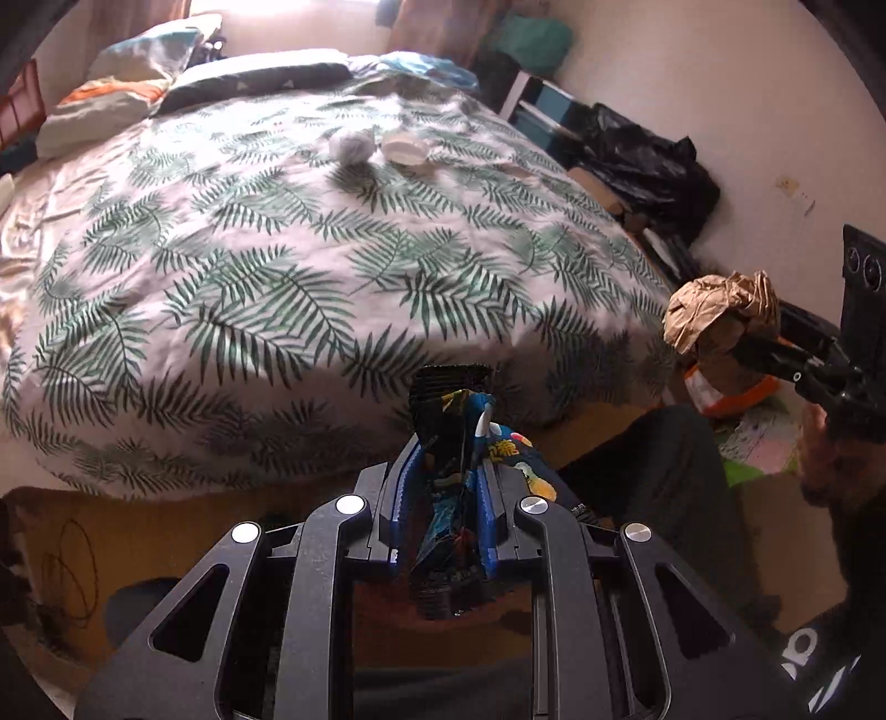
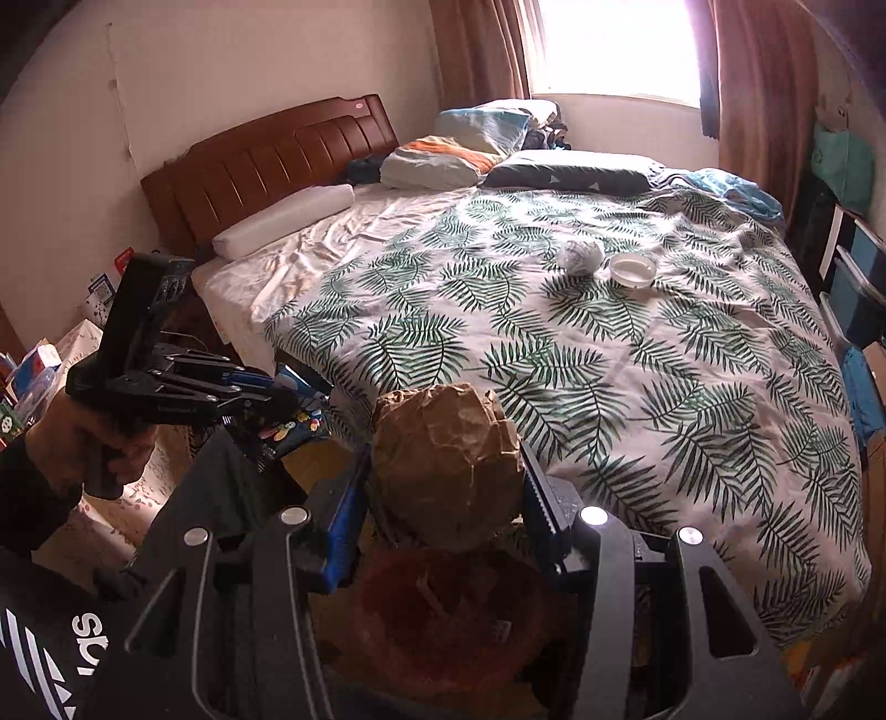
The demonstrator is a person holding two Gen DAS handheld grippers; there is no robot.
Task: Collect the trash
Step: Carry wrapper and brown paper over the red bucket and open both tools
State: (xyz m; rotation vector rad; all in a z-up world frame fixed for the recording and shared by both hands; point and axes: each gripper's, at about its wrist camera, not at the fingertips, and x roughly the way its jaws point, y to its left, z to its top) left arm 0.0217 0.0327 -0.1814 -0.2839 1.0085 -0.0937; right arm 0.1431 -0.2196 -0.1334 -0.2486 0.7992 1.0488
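Observation:
My left gripper (image 1: 446,443) is shut on a dark blue snack wrapper (image 1: 459,471), held just off the foot of the bed; it also shows in the right wrist view (image 2: 288,396). My right gripper (image 2: 443,459) is shut on a crumpled brown paper ball (image 2: 446,448), also seen in the left wrist view (image 1: 720,315). On the fern-print bedspread (image 2: 554,343) lie a crumpled white paper ball (image 2: 580,256) and a small white plastic cup (image 2: 633,270); both show in the left wrist view, the ball (image 1: 351,145) and the cup (image 1: 406,148).
Pillows (image 2: 443,158) and a wooden headboard (image 2: 266,166) stand at the bed's far end. A black plastic bag (image 1: 642,160) and shelves (image 1: 537,105) lie along the wall. Boxes (image 2: 39,365) clutter the floor beside the bed. Bright window (image 2: 609,44) behind.

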